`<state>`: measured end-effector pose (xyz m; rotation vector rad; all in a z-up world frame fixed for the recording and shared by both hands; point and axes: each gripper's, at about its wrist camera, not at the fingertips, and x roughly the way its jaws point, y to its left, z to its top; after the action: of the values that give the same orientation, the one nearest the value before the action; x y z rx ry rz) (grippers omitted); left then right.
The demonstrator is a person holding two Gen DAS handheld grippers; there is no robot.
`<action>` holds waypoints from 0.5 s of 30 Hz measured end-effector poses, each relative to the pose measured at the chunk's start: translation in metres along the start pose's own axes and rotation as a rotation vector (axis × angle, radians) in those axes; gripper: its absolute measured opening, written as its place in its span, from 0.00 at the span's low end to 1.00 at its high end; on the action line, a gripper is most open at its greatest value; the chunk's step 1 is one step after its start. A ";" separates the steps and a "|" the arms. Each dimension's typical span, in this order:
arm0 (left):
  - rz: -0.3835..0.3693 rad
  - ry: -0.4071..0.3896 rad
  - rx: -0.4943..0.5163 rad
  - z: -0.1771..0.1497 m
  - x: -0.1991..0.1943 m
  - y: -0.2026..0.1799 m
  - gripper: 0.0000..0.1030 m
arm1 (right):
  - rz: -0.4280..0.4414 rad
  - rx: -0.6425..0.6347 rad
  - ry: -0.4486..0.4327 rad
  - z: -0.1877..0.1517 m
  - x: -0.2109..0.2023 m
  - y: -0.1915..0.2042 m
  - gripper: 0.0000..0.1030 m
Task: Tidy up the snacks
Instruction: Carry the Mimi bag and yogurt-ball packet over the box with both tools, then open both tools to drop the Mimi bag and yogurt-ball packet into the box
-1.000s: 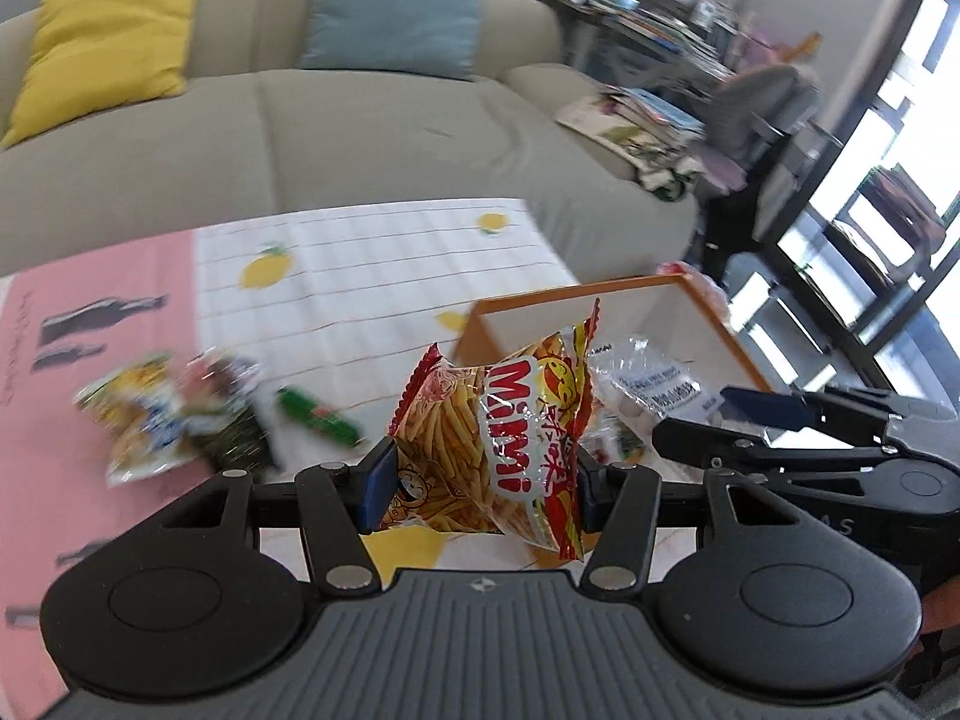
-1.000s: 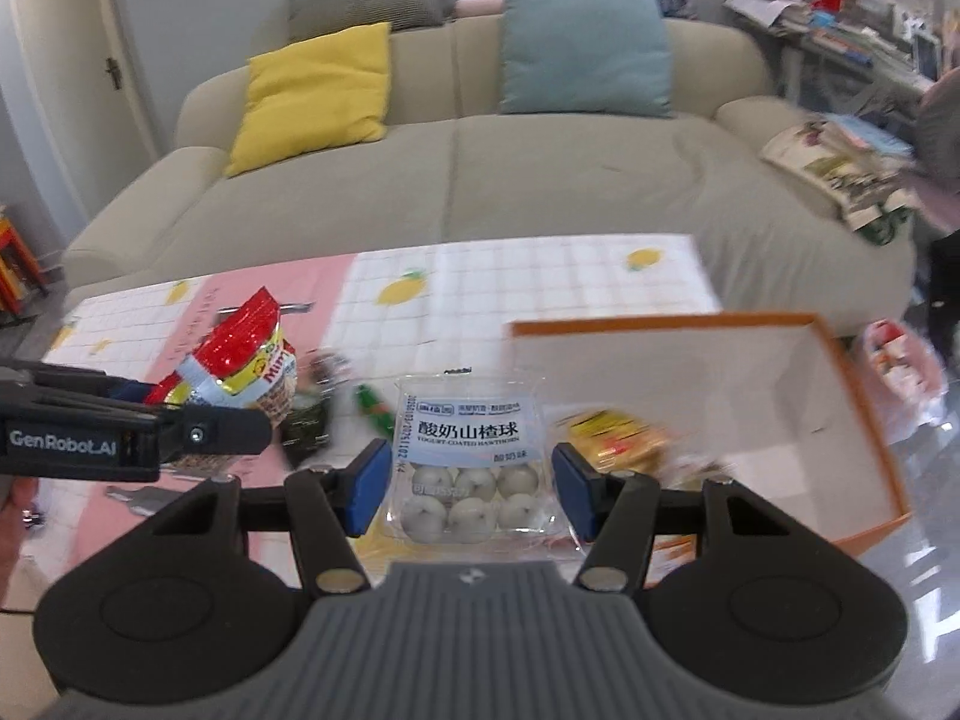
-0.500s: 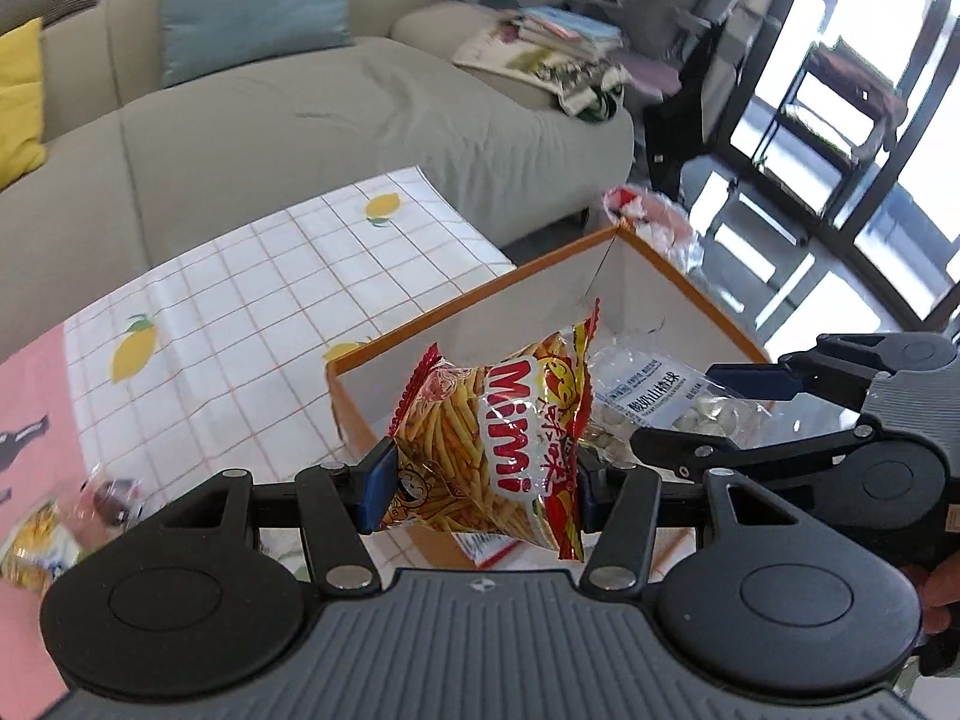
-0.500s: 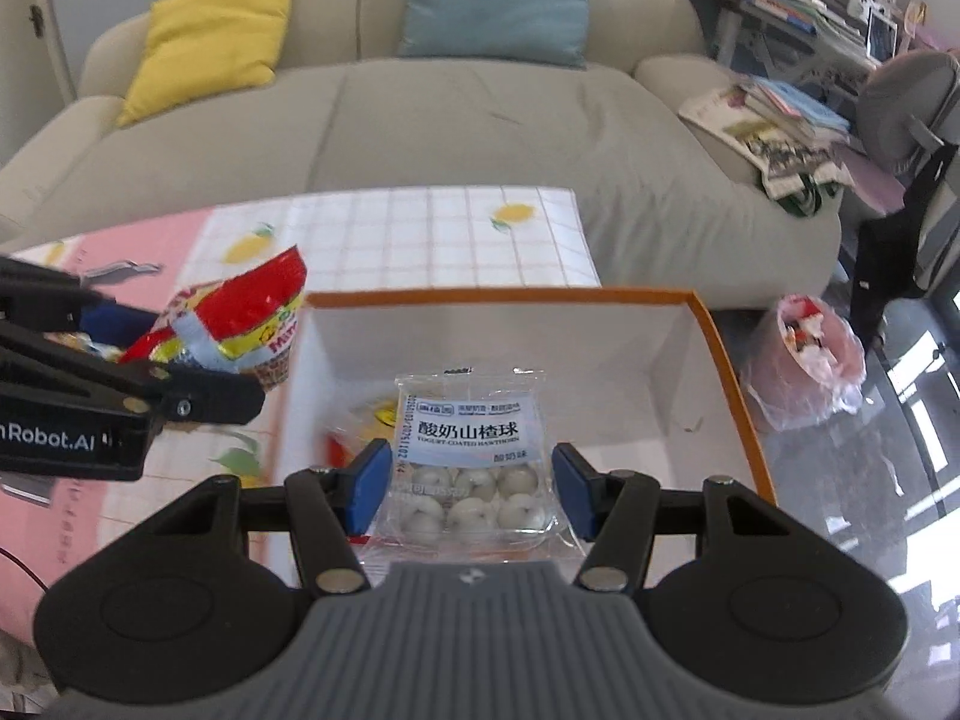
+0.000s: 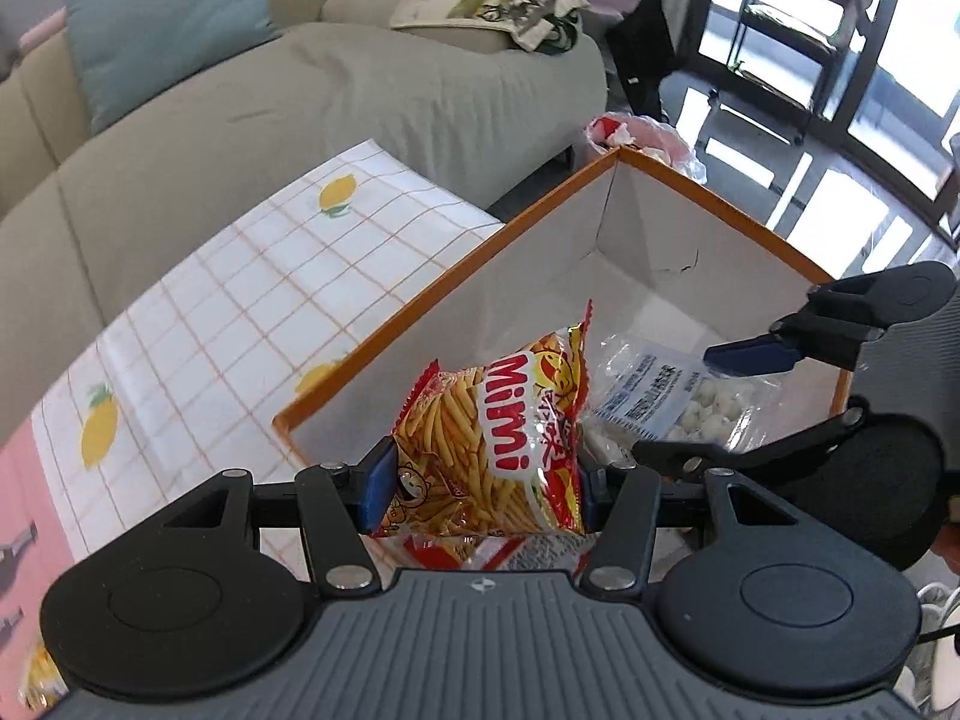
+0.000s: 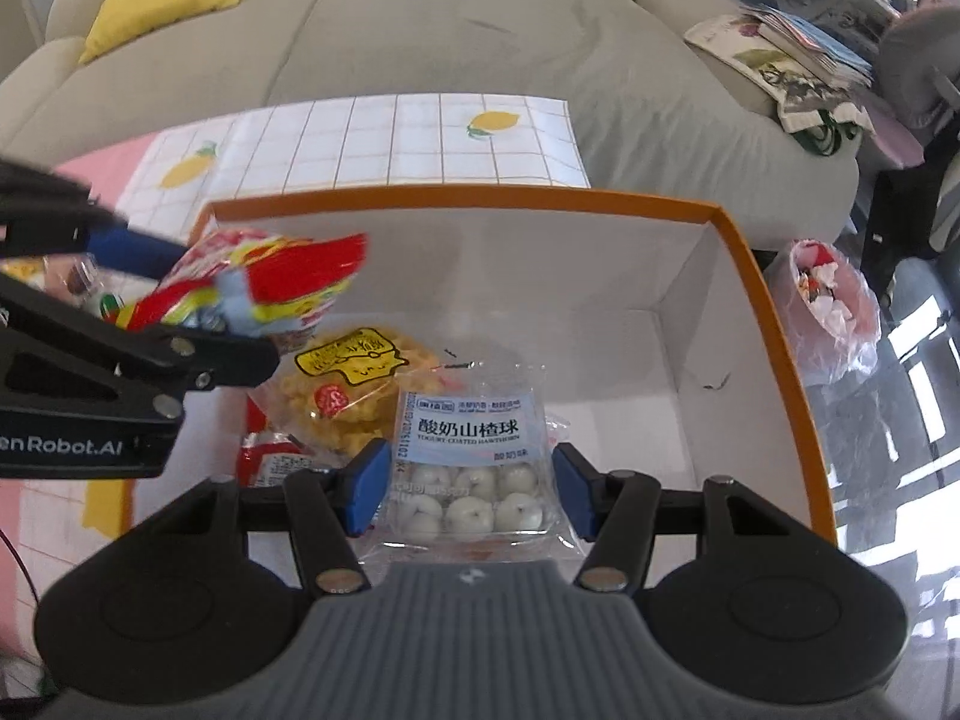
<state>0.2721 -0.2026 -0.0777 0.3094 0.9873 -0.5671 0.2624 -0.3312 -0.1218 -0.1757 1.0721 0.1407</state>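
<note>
Sofa behind; desk (image 6: 420, 138) under lemon cloth carries box (image 6: 774, 312). Left tongs (image 5: 480, 489) clamp Mimi bag (image 5: 498, 438), right tongs (image 6: 465, 483) clamp hawthorn pack (image 6: 468, 456), both over box. Lower clear of walls, release onto bare floor beside yellow pack (image 6: 354, 384).

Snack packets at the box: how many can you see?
4. The Mimi packet is held in the left gripper, the hawthorn ball packet in the right gripper. A yellow snack bag and a red packet lie inside the box. Others may be hidden.
</note>
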 end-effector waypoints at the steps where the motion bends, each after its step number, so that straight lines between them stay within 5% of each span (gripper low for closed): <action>1: -0.007 0.001 0.005 0.002 0.002 -0.001 0.61 | -0.003 -0.009 0.002 0.000 0.002 0.001 0.56; 15: -0.040 0.105 -0.049 0.012 0.048 -0.006 0.62 | -0.014 -0.048 0.040 -0.005 0.020 -0.010 0.56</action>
<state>0.2974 -0.2289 -0.1123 0.2785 1.1091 -0.5671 0.2696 -0.3413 -0.1406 -0.2304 1.1079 0.1514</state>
